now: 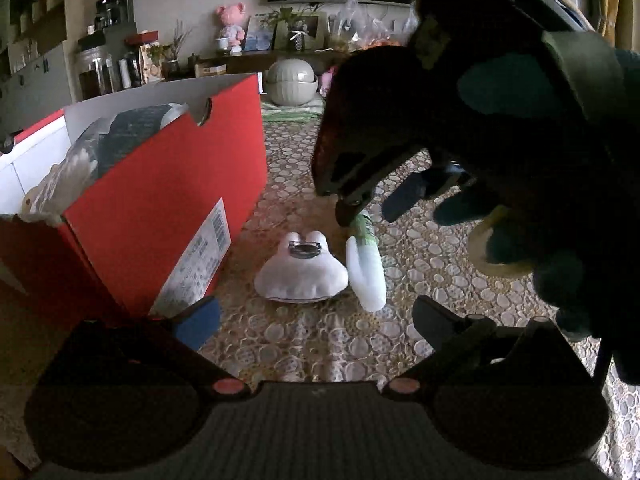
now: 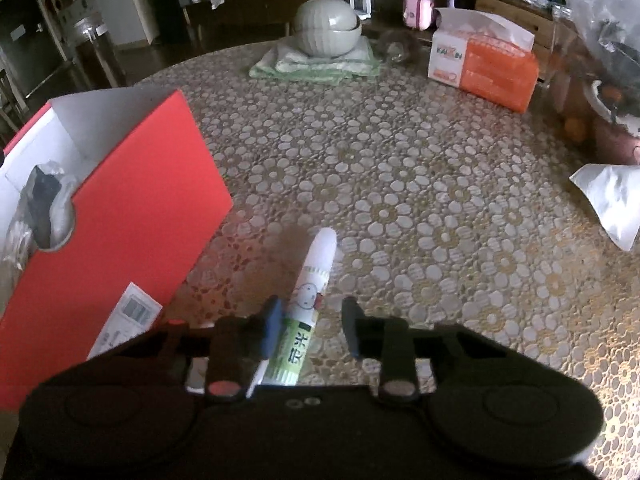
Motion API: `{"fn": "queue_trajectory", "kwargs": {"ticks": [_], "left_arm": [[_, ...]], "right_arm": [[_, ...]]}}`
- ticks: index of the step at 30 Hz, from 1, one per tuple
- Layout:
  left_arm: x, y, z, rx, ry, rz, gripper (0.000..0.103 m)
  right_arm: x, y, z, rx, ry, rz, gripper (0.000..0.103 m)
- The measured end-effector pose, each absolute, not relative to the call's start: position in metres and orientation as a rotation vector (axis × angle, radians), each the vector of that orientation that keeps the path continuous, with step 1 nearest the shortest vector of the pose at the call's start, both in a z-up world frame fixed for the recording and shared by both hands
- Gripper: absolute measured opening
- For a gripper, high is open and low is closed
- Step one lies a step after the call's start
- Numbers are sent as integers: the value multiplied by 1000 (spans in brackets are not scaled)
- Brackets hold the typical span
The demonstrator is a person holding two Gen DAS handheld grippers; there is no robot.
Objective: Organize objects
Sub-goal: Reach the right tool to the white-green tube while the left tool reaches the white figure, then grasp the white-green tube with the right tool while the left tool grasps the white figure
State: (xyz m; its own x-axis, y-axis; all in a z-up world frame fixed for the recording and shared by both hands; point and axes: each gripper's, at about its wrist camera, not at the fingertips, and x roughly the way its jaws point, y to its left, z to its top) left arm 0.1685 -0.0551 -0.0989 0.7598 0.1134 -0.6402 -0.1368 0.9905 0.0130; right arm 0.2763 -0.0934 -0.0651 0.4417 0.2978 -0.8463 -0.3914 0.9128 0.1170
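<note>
Tube (image 2: 316,280): slim plastic cylinder, white rounded cap, cartoon face mid-body, green printed band at the tail end. It lies flat on the table (image 2: 420,184), just off the red box's labelled corner.

Right hand-held gripper (image 2: 310,322): jaws narrowed around the tube's green end. The blue-padded finger (image 2: 272,324) is against the tube's side; a gap shows between the tube and the other, dark finger. Not a full pinch as far as the right wrist view shows.

Left hand-held gripper (image 1: 316,316): jaws spread wide, nothing between them, hovering over the table near the box's labelled end.

Red box (image 2: 132,216): open-topped cardboard, white inside, printed label on the end wall, notch cut in the rim. Crumpled packing and dark contents inside.

Left wrist view only: a soft white pouch (image 1: 300,276) with two rounded ear-like lobes and a metal clasp, lying touching or just beside the tube, on the side nearer the box. Also the dark body of the right tool from outside, held in a gloved hand (image 1: 532,240), its tip at the tube's green end.

Right wrist view only: well beyond the box, an orange tissue pack (image 2: 480,64), a ribbed grey-green lidded bowl (image 2: 326,28) on a folded green cloth (image 2: 316,66), and crumpled white paper (image 2: 612,200).

Table cover: lace-like pattern of pale ovals on tan.
</note>
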Motion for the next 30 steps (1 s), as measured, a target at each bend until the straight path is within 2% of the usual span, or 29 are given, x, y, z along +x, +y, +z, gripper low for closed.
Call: {"fn": "queue_trajectory", "kwargs": {"ticks": [1,9,21,30], "left_arm": [[169,-55,-100,-25,698,142,103],[168,-59,-101,-17,698,116,103],[194,-75,-107,4,719,318,103],[222,-68,-106,-100,734,404,103]], "right_arm": [[277,-92,-66,-97,1034,435,25],[276,-89,-69,-141,1041,437,16],[261,-167,-47,-29,971,396,16],[251,-198,-48,10,969,376,16]]}}
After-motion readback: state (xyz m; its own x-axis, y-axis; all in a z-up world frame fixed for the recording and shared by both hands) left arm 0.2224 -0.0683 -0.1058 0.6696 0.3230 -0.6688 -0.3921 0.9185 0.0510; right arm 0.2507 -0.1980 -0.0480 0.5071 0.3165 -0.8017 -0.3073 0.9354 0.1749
